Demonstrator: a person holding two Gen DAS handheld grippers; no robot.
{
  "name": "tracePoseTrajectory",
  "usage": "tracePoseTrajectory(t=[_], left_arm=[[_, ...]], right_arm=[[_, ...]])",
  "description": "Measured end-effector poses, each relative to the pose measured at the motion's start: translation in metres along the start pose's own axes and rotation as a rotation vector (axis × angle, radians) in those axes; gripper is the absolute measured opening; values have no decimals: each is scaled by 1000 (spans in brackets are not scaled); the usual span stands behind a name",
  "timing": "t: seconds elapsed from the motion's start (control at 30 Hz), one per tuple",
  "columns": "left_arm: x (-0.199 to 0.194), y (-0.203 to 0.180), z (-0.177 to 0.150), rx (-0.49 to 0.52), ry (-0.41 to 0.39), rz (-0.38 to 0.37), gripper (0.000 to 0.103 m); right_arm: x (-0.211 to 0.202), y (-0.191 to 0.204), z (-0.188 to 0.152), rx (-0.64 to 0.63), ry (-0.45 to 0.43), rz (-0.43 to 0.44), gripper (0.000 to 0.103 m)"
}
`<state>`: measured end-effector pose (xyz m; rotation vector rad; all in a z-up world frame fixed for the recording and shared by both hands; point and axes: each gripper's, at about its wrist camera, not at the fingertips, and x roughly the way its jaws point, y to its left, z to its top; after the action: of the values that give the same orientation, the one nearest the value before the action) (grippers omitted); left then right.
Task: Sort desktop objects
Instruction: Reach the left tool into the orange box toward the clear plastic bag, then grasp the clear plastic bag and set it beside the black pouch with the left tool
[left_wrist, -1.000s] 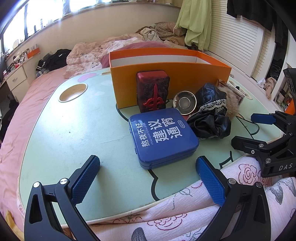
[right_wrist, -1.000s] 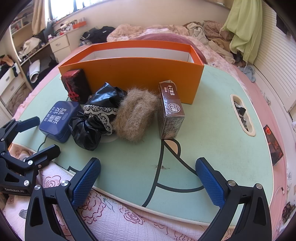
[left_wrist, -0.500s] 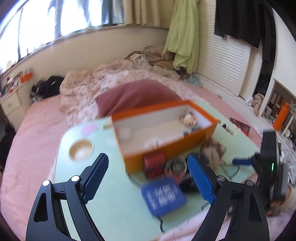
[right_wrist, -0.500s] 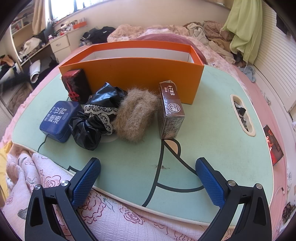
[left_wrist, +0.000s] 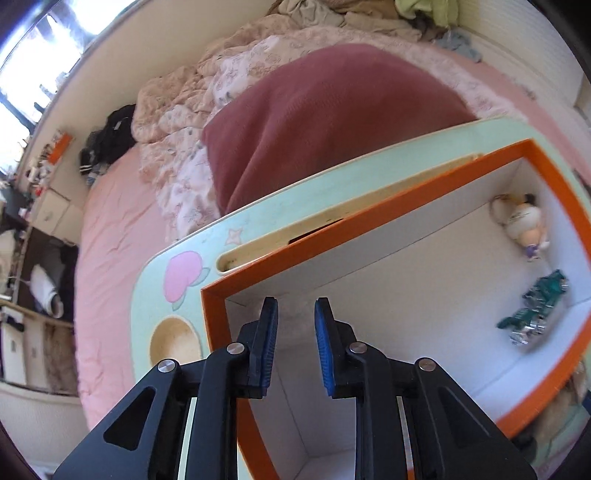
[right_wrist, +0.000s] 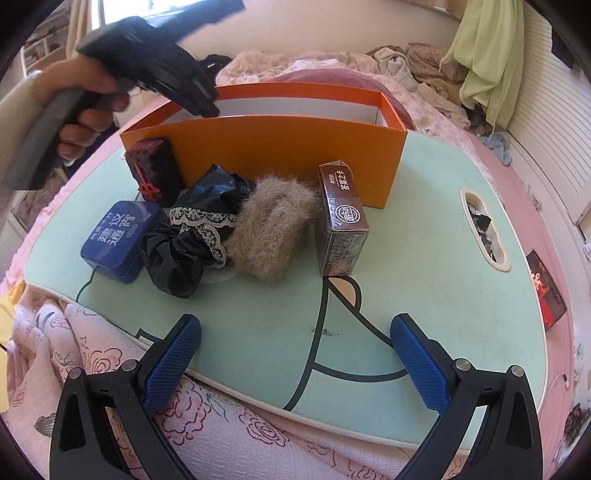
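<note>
Printed on lid of blue tin (right_wrist: 116, 242): large white Chinese characters "建议通宵", smaller line above not legible. Printed on brown carton (right_wrist: 341, 218): vertical Chinese characters and 1 round white emblem; fine print on lower side too small to read. Marked on red-and-black block (right_wrist: 153, 177): 1 raised red character.

Left gripper (left_wrist: 295, 317): positioned above left end of orange box (right_wrist: 280, 151), pointed down into white interior. Blue pads (left_wrist: 267, 345) just brought closer, narrow gap remaining, nothing between them. Gripped by a hand (right_wrist: 86, 110) at upper left of right wrist view.

Right gripper (right_wrist: 295, 350): spread wide, empty, held over near edge of green surface (right_wrist: 424, 295).

Inside box, far end: 1 small figurine (left_wrist: 526, 225), 1 green wrapper (left_wrist: 535, 314).

On surface, in front of box: block, tin, black lace-trimmed fabric (right_wrist: 188, 236), tan fur piece (right_wrist: 273, 229), carton.
</note>
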<state>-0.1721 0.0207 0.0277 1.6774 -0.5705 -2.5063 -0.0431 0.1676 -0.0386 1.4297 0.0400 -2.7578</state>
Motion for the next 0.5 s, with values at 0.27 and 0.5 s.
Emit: tracePoseTrajectory(t=[0.27, 0.5], left_arm=[[3, -20, -3, 84, 10, 39, 22], [-35, 12, -11, 22, -79, -121, 0]], right_arm=[[1, -2, 0, 8, -3, -3, 103], [1, -3, 0, 9, -3, -4, 103]])
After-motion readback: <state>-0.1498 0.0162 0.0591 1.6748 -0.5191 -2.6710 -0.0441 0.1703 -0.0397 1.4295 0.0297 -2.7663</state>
